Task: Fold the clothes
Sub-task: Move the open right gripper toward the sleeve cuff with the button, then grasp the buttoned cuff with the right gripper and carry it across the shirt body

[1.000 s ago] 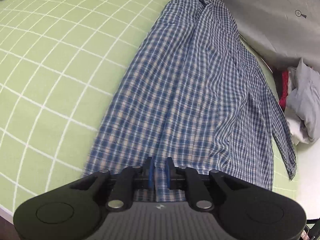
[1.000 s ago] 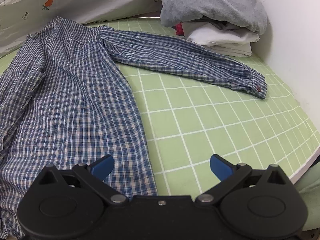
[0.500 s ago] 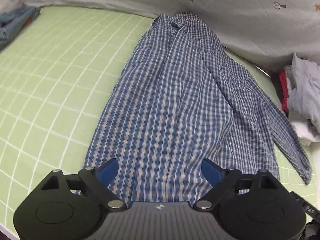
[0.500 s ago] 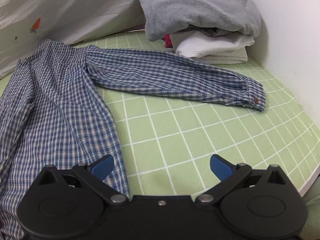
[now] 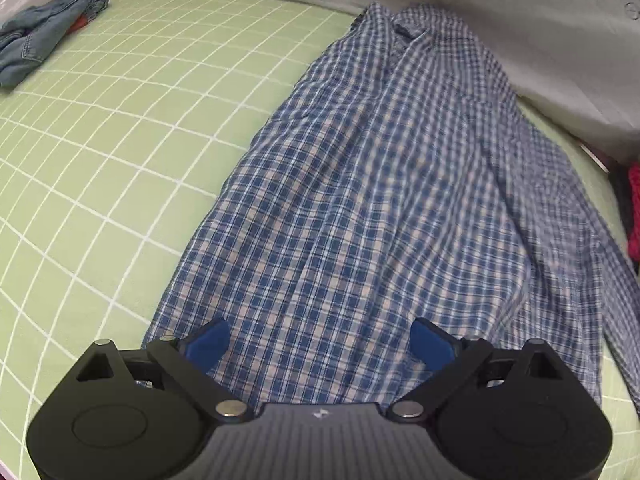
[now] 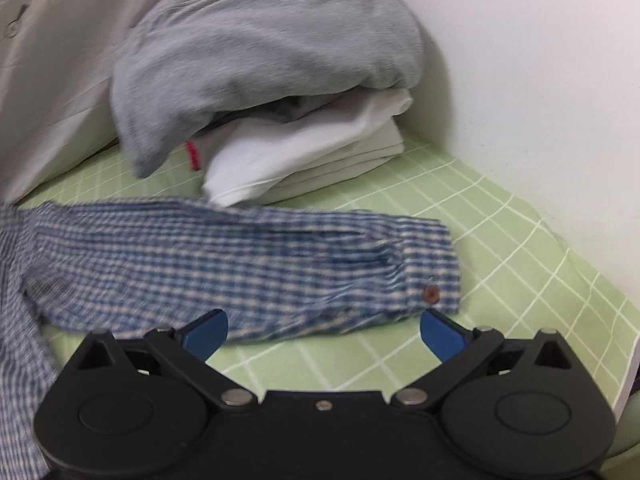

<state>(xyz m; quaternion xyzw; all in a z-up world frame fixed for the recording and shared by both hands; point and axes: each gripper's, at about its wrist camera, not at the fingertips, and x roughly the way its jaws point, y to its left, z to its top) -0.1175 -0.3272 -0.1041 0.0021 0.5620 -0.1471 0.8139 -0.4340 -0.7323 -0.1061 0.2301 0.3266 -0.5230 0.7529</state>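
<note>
Opening left tool (image 5: 320, 344) above plaid shirt (image 5: 360, 200), nothing gripped; right tool (image 6: 322, 334) wide over sleeve (image 6: 240, 264).

Green grid-patterned sheet (image 5: 100, 152) meets a white wall (image 6: 540, 80).

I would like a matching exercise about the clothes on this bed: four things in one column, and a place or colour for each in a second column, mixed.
Things:
1. plaid shirt
2. denim garment
3. grey garment
4. cuff button

Descriptions:
A. top of the folded pile by the white wall
B. brown, near the end of the sleeve
C. crumpled at the far left corner of the green sheet
D. spread out lengthwise, collar at the far end

Pairs: 1-D, 2-C, 3-A, 4-B
</note>
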